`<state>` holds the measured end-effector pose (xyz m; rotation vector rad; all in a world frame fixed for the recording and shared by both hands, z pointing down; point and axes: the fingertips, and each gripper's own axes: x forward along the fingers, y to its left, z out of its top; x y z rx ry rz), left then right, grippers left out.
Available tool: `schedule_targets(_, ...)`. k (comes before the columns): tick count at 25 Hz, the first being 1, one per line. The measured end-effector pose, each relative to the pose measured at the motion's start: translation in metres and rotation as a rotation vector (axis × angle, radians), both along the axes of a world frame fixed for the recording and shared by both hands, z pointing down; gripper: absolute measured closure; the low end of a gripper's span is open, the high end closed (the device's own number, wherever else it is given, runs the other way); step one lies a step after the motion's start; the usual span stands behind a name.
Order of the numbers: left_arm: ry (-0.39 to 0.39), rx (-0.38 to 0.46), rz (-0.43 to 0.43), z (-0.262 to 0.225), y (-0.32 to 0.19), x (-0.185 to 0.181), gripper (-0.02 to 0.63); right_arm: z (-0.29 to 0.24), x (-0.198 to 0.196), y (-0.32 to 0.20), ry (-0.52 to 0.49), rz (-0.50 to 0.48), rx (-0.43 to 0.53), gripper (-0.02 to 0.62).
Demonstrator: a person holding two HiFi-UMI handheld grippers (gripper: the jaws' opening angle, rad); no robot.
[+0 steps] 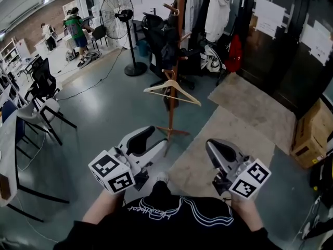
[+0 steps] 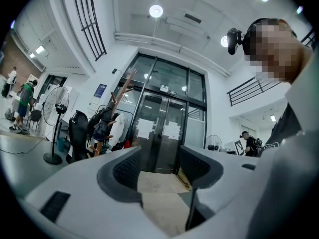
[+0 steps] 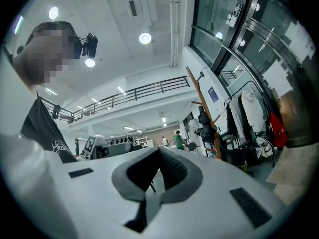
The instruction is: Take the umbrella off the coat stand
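The wooden coat stand [image 1: 173, 61] rises ahead of me on the grey floor, also in the left gripper view [image 2: 121, 94] and the right gripper view [image 3: 203, 111]. A dark bag or coat [image 1: 165, 48] hangs on it, and below that a pale wooden hanger [image 1: 171, 90]. A dark narrow shape [image 1: 174, 99] hangs along the pole behind the hanger; I cannot tell whether it is the umbrella. My left gripper [image 1: 148, 141] [image 2: 159, 159] is open and empty, well short of the stand. The right gripper [image 1: 221, 152] [image 3: 159, 153] is shut on nothing, its tips touching.
A pedestal fan [image 1: 118, 10] stands behind the coat stand at the left. A clothes rail with jackets [image 1: 216, 14] is at the back right. Beige mats [image 1: 250, 105] lie before dark glass doors [image 2: 159, 133]. Office chairs [image 1: 44, 82] are at the left, a cardboard box [image 1: 312, 132] at the right, and people [image 1: 75, 30] far back.
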<state>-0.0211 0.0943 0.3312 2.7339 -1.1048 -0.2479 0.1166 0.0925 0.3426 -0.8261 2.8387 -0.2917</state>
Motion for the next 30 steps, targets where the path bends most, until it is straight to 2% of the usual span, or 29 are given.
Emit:
schedule_targets(5,-0.023,0.003,0.003,0.005,-0.039,-0.005,0.326,0.006,-0.004,-0.034,0.01,0.019,-0.02,0.594)
schedule_targets(10,-0.045,0.01,-0.006,0.013,-0.089,-0.019,0.298,0.014,-0.015,-0.078,0.032,0.05,-0.048,0.594)
schedule_targets(20,-0.062,-0.033,0.034,0.019,-0.204,-0.054,0.281,0.019,-0.046,-0.176,0.056,0.133,-0.113,0.594)
schedule_targets(30,-0.094,-0.005,0.077,0.019,-0.3,-0.077,0.27,0.022,-0.081,-0.25,0.11,0.171,-0.103,0.594)
